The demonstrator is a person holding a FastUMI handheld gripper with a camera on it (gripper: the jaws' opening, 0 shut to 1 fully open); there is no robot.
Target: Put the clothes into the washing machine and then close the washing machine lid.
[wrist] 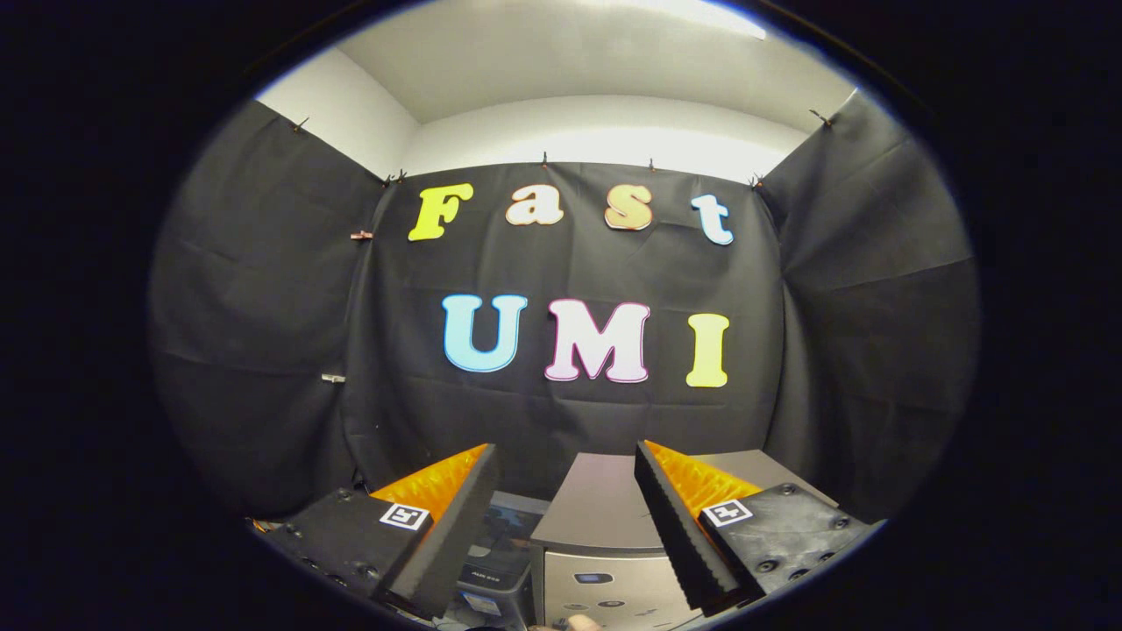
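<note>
My gripper (565, 449) is open, held high and level, with nothing between its fingers. Below and just ahead of the fingers stands the washing machine (605, 513), a small silver-grey box. Its flat top lid lies level. Its front panel (605, 592) carries several dark buttons and faces me. The right finger (675, 517) covers part of the machine's top on that side. Through the gap between the fingers I see the booth's cloth wall.
A dark box-like container (500, 548) with a label sits beside the washing machine, under the left finger. A fingertip of a person's hand (578, 622) shows in front of the machine. Black cloth walls close the booth behind and on both sides.
</note>
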